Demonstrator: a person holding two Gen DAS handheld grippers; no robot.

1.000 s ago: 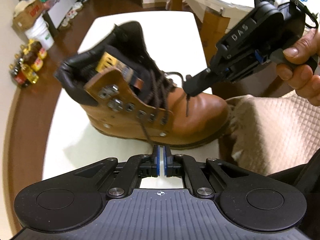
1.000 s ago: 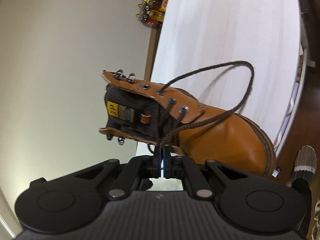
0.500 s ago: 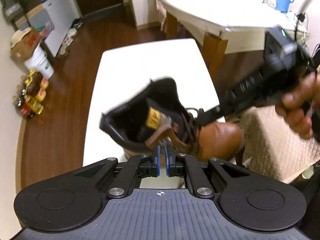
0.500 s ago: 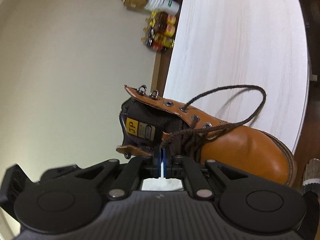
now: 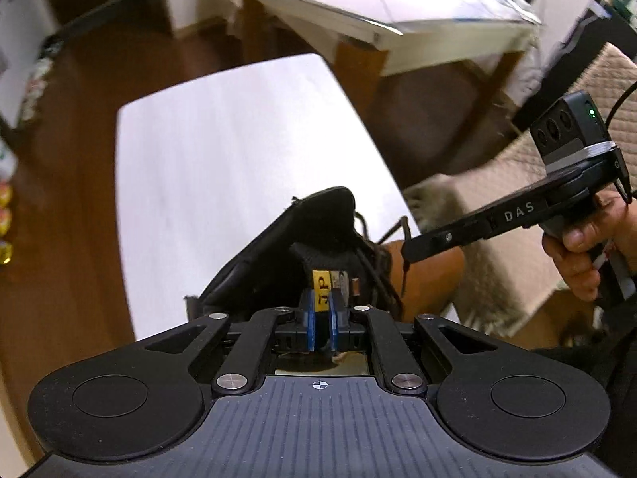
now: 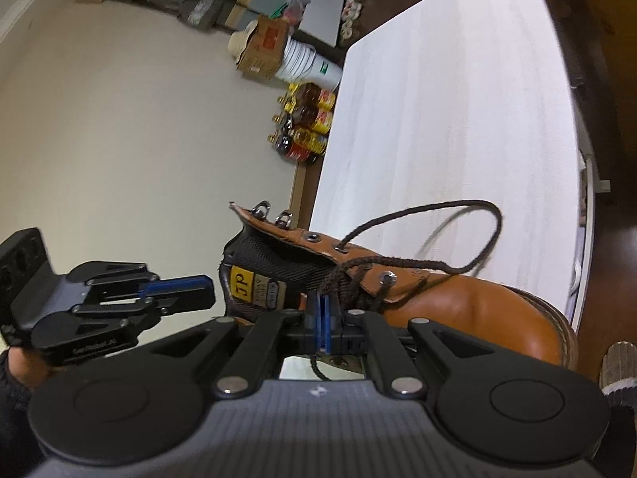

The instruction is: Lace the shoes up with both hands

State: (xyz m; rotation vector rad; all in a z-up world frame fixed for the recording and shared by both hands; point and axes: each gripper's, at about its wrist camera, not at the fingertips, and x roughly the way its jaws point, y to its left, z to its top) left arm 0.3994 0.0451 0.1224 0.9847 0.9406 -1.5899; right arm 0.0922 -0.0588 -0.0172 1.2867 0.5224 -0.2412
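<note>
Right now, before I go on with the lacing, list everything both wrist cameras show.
boot: one, tan leather, black collar, lying on the low table by its near edge
lace: one, dark brown, partly threaded, free loop arching over the toe
low table: one, white
bottles: a cluster, yellow and red labels, floor by the wall
bucket: one, white, behind the bottles
cardboard box: one, brown, beside the bucket
second table: one, white top, wooden legs, beyond the low table
quilted cover: one, beige, right of the low table
left gripper: jaws opening, nothing between them
right gripper: jaws shut on the lace
hand: holds the right gripper's handle
</note>
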